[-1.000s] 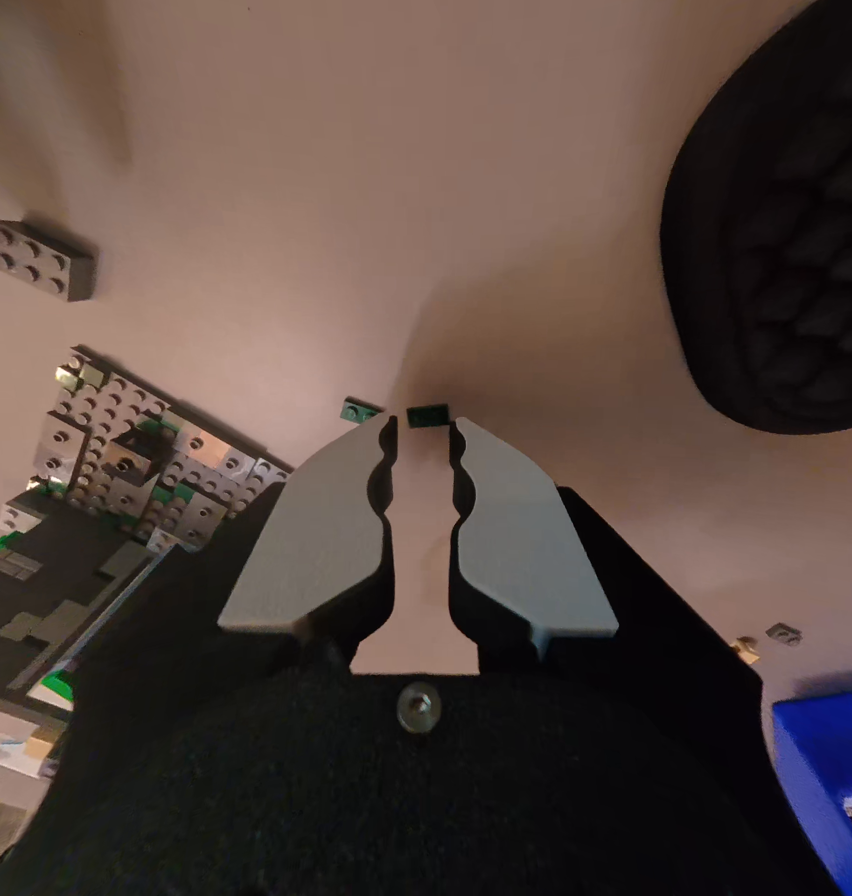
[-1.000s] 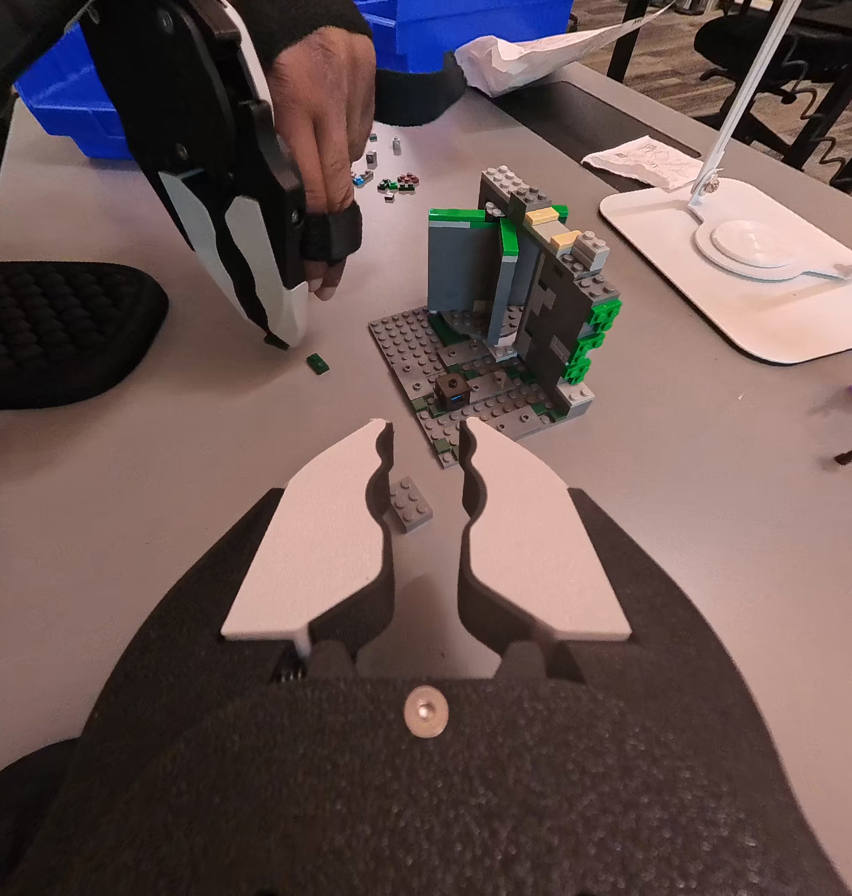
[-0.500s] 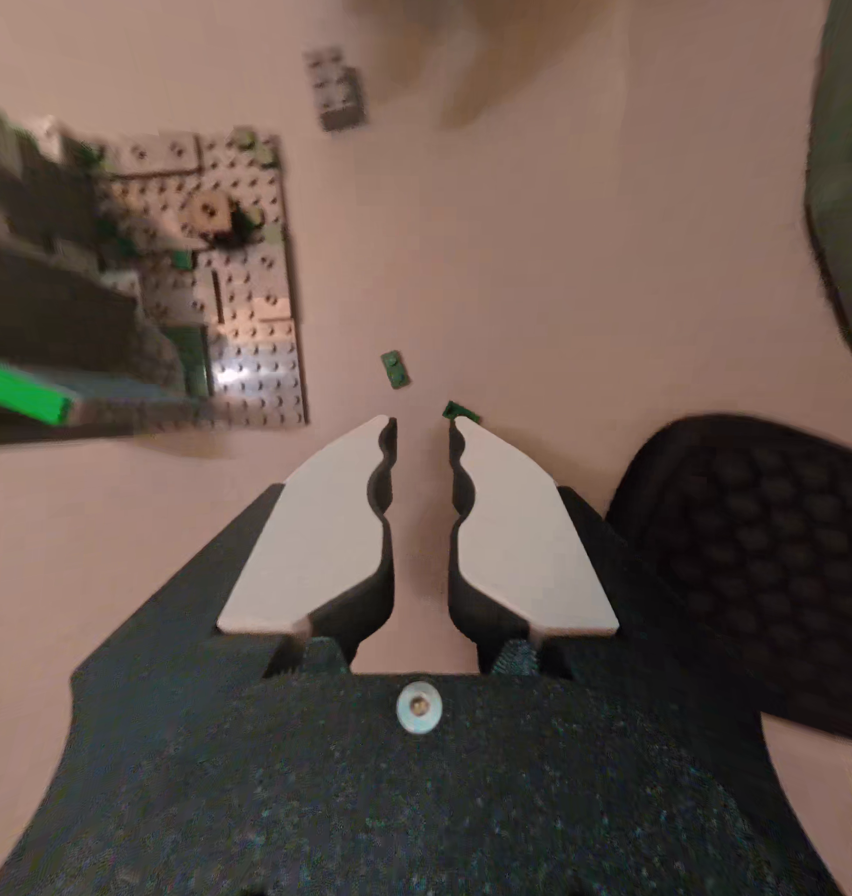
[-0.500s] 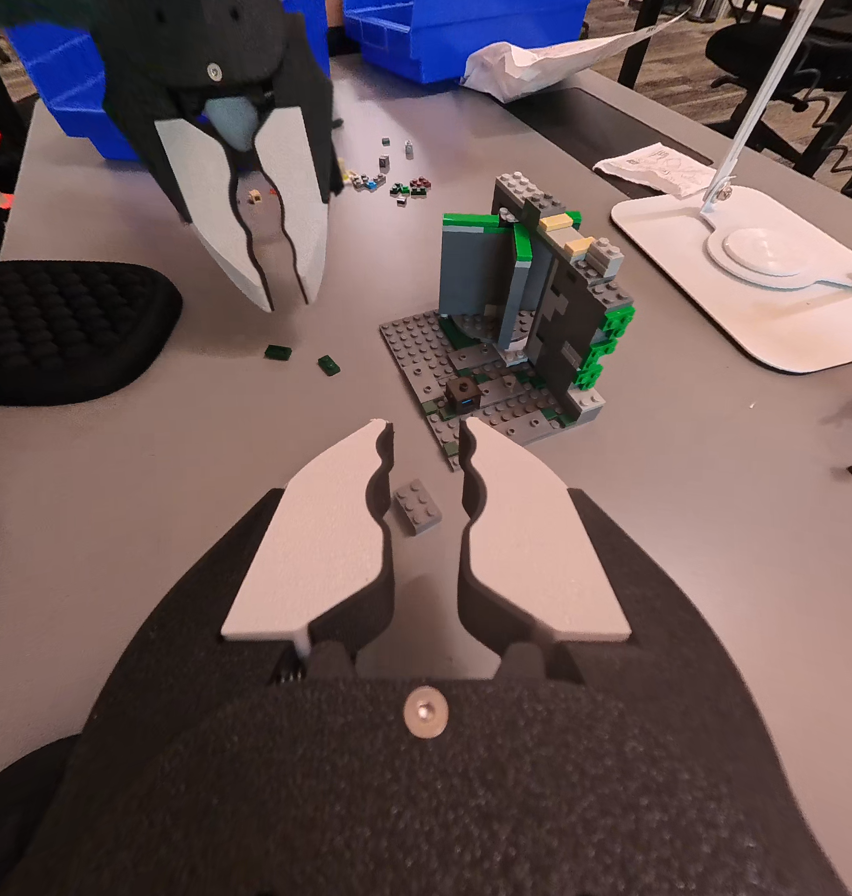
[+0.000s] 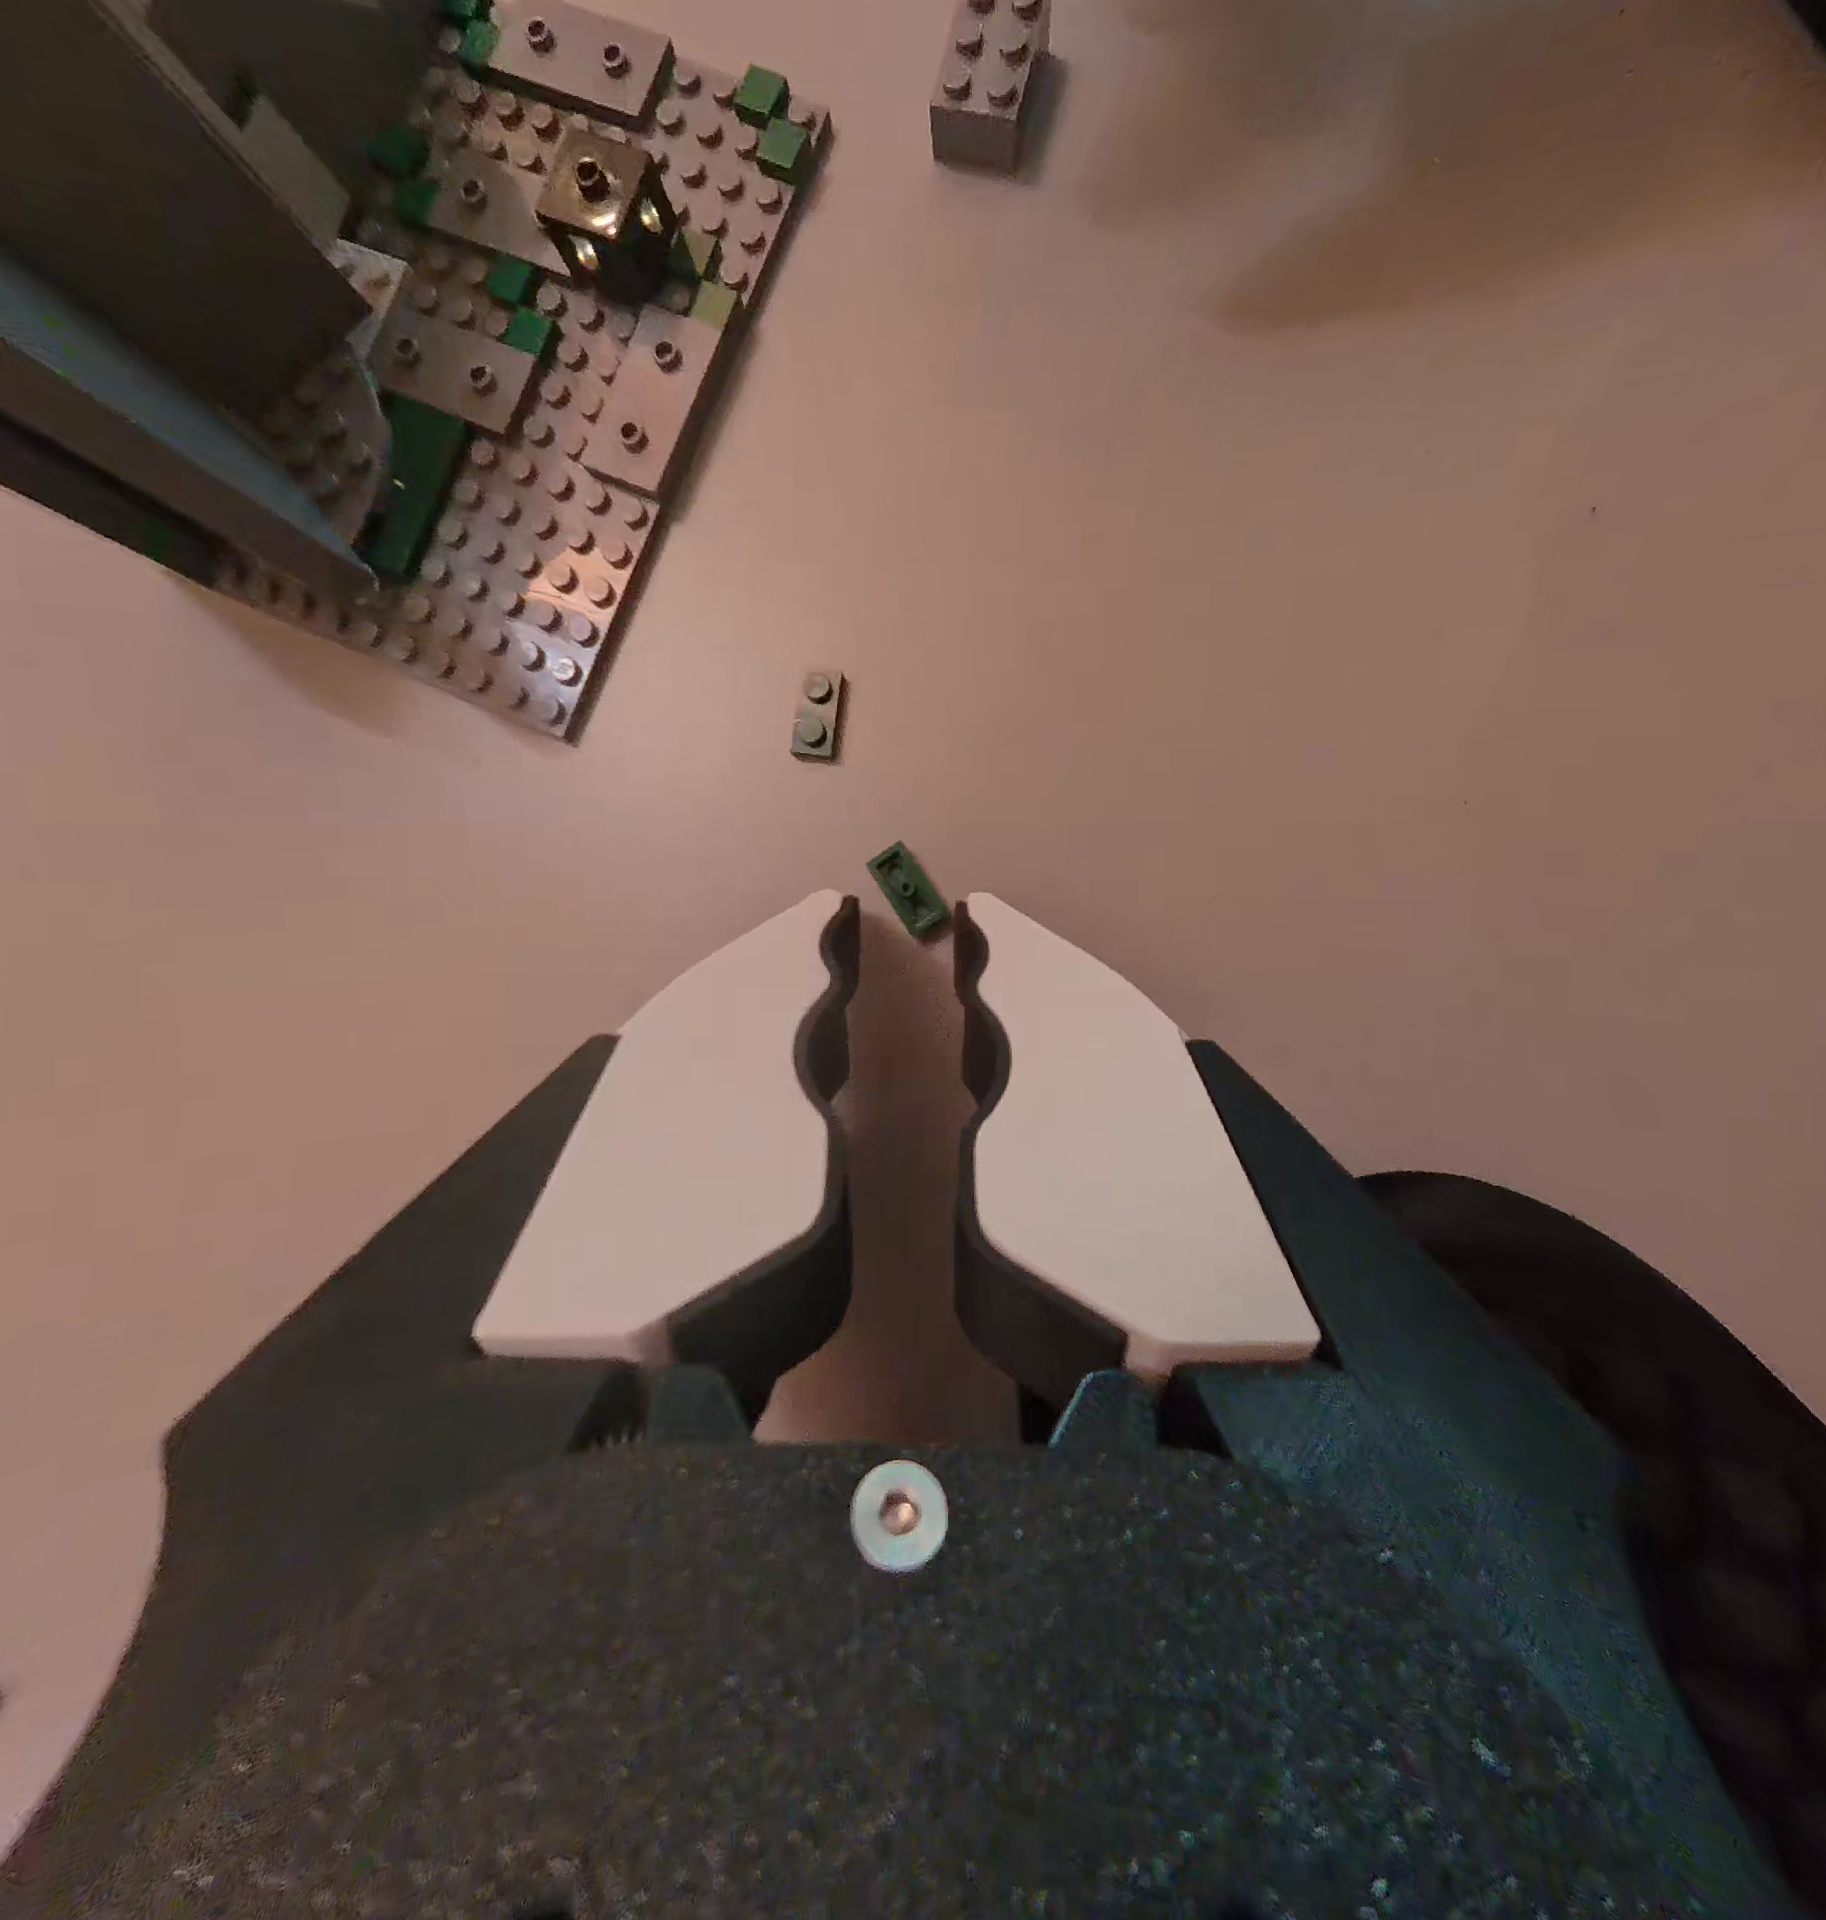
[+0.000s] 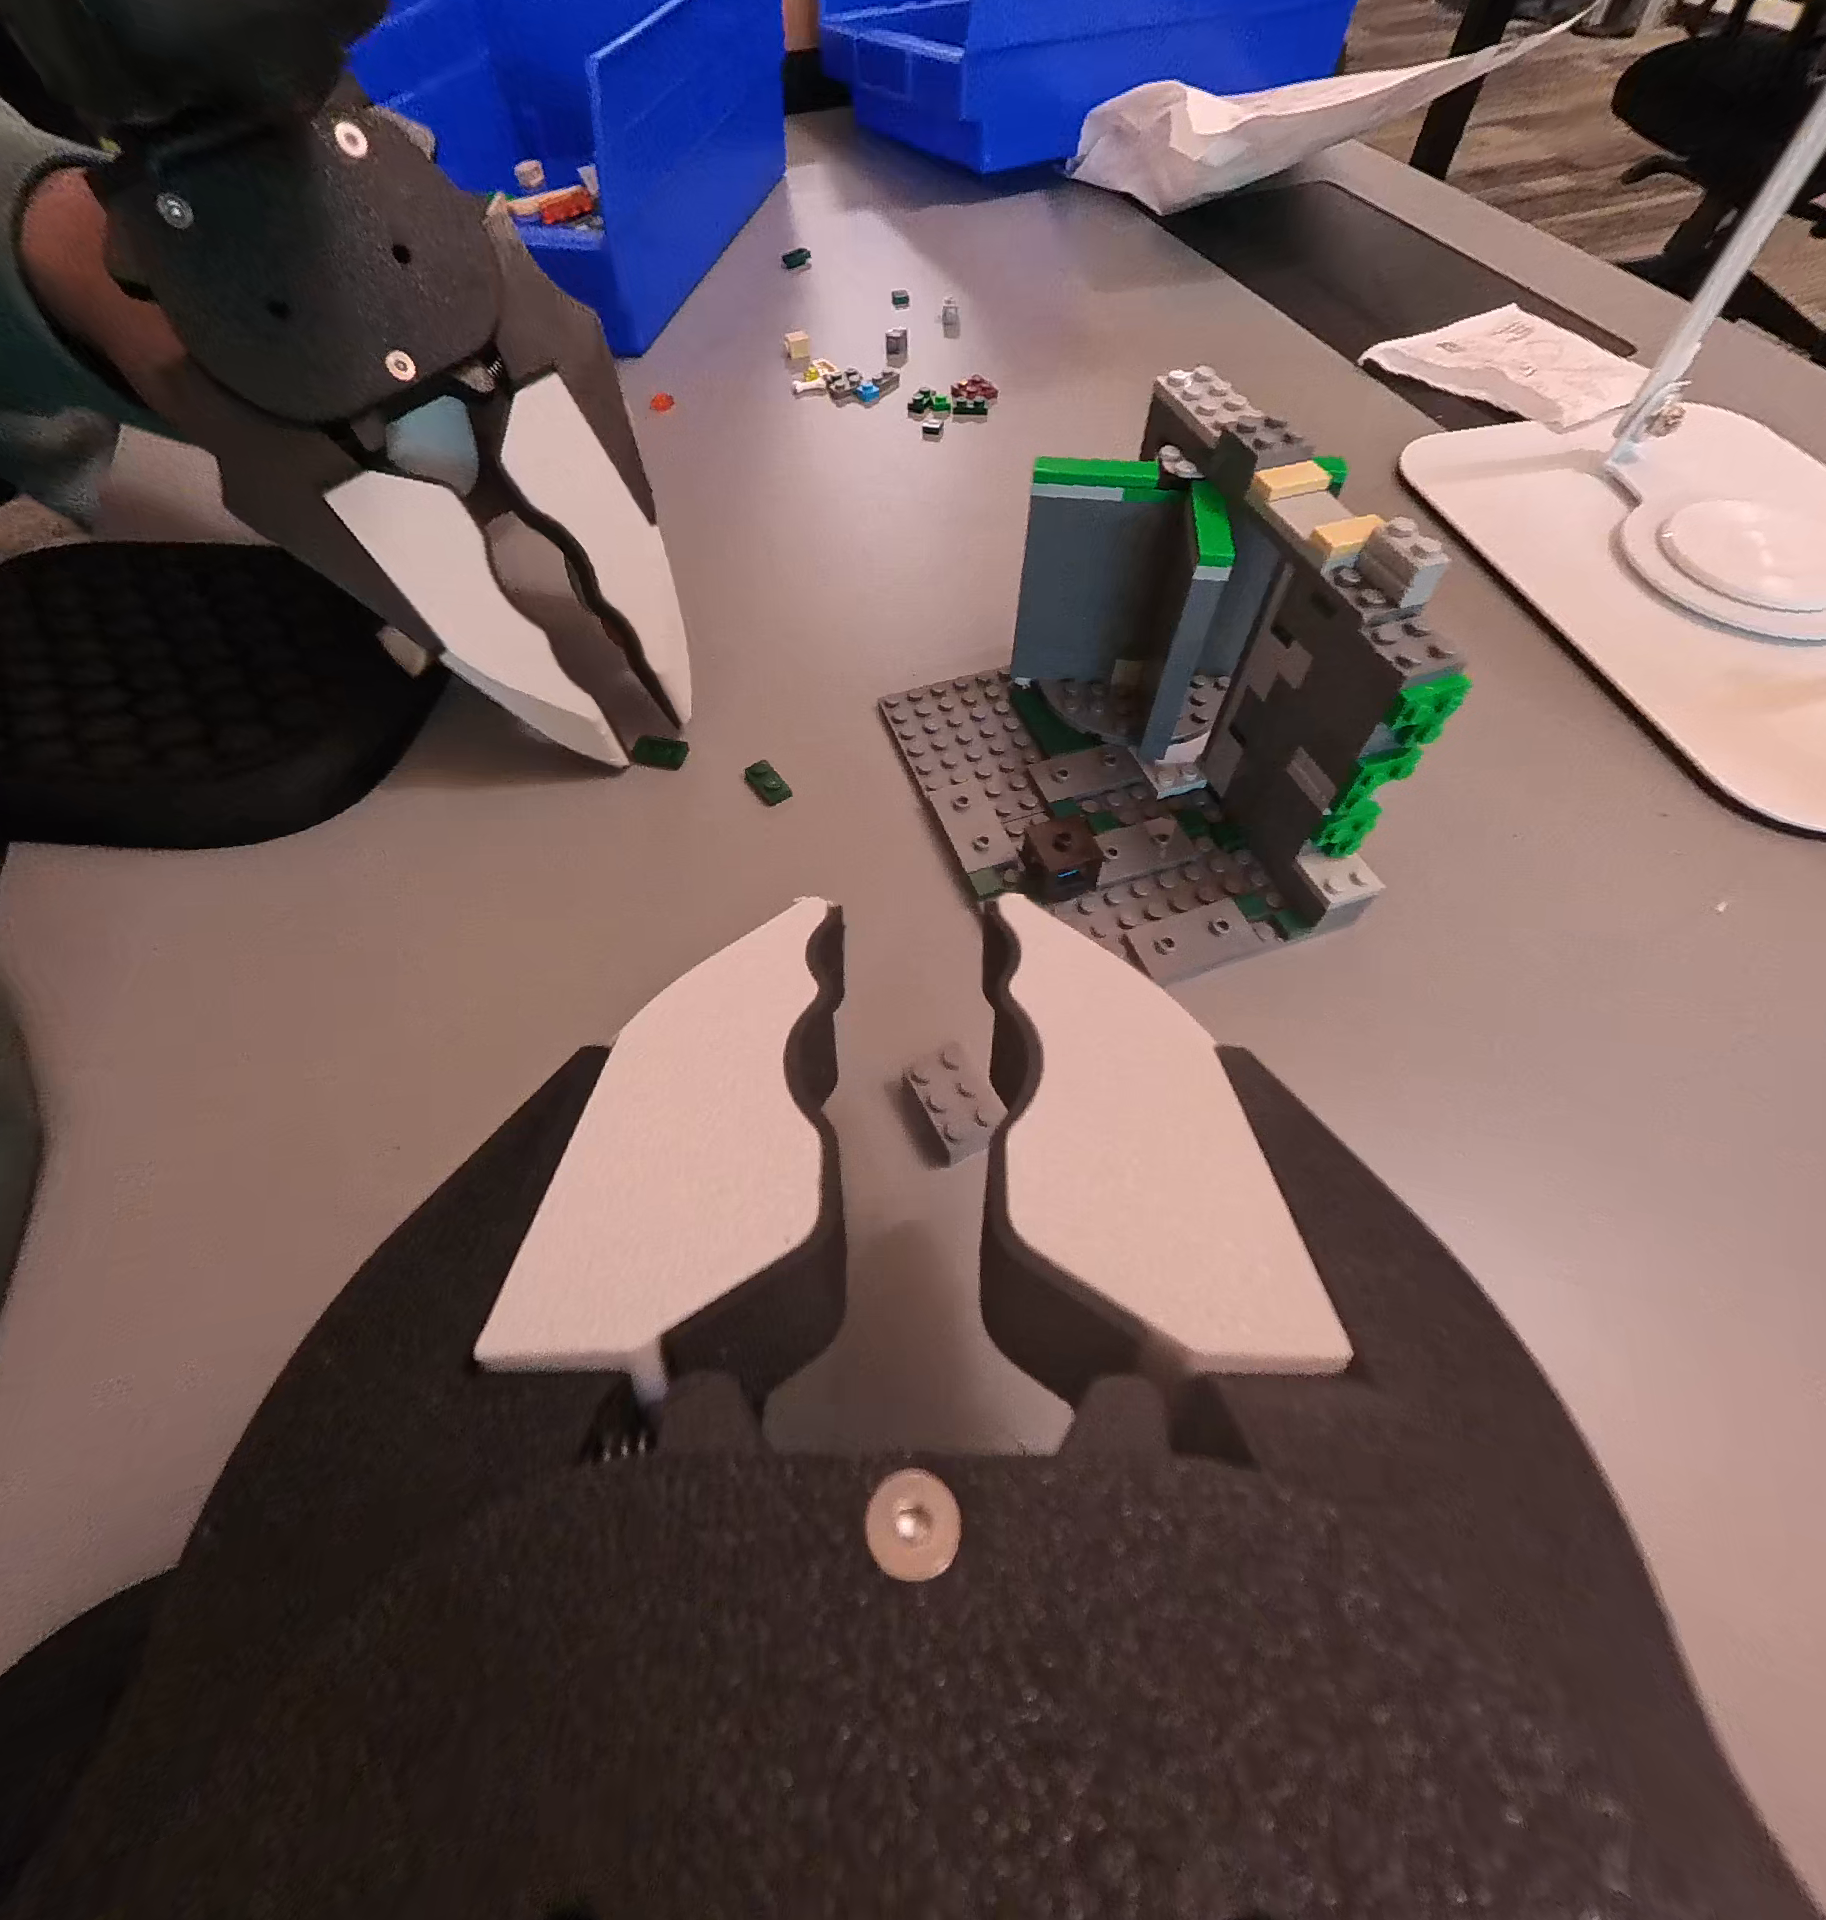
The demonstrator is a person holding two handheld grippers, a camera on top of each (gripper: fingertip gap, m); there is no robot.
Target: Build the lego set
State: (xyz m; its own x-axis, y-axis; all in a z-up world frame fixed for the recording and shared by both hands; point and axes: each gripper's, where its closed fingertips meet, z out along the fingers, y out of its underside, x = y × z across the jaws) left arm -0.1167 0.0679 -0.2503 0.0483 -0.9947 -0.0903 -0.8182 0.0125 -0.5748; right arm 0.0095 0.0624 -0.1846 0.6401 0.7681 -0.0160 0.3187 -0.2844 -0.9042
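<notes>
The lego build (image 6: 1189,686), grey walls with green trim on a grey studded baseplate (image 5: 535,582), stands mid-table. My left gripper (image 5: 907,906) is open, tips low over the table, with a small dark green plate (image 5: 909,889) lying upside down just ahead between them. It shows in the right wrist view (image 6: 644,738) beside that plate (image 6: 660,750). A second small green plate (image 5: 817,715) lies studs up a little farther on, also in the right wrist view (image 6: 768,781). My right gripper (image 6: 914,914) is open and empty above a loose grey 2x3 brick (image 6: 953,1103).
Blue bins (image 6: 639,135) stand at the back with a scatter of small pieces (image 6: 888,374) in front. A black textured pad (image 6: 161,686) lies at the left. A white lamp base (image 6: 1698,613) and papers (image 6: 1501,364) sit at the right. Some 15 centimeters of space lies between my two pairs of fingers. It is some 6 centimeters from my right tips to the loose grey 2x3 brick (image 6: 953,1103).
My left gripper has swung round and come down to the table, its tips now beside the upside-down dark green plate. My right gripper has barely moved.
</notes>
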